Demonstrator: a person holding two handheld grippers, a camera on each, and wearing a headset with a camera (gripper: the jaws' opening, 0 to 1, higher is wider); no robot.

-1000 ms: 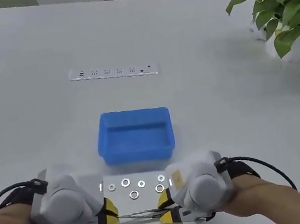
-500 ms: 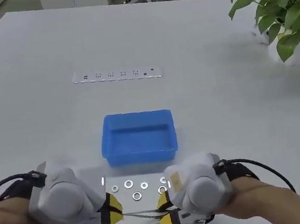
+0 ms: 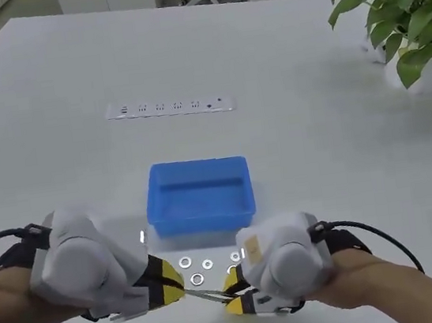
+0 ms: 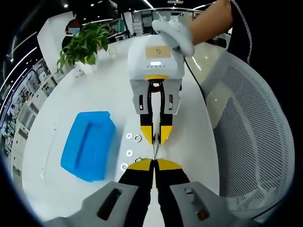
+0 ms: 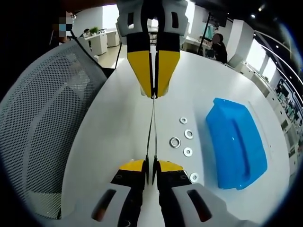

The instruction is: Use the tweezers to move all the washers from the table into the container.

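Thin metal tweezers [image 3: 206, 294] span the gap between my two grippers, just above the table's near edge. My left gripper [image 3: 175, 286] is shut on one end, my right gripper [image 3: 232, 296] on the other. In the left gripper view the tweezers [image 4: 155, 149] run from my yellow jaws [image 4: 154, 161] to the right gripper [image 4: 156, 133] opposite. In the right gripper view the tweezers [image 5: 152, 127] rise from my jaws [image 5: 151, 163]. Several washers [image 3: 197, 279] lie on the table beside the tweezers. The blue container [image 3: 199, 195] stands just beyond them.
A white power strip [image 3: 169, 107] lies further back on the white table [image 3: 317, 140]. A potted plant [image 3: 407, 9] stands at the far right. A mesh office chair [image 4: 251, 123] is behind the near table edge.
My left gripper has swung forward and towards the right one, so the gap between the two has shrunk and the tweezers now lie slanted. The washers and container have not moved.
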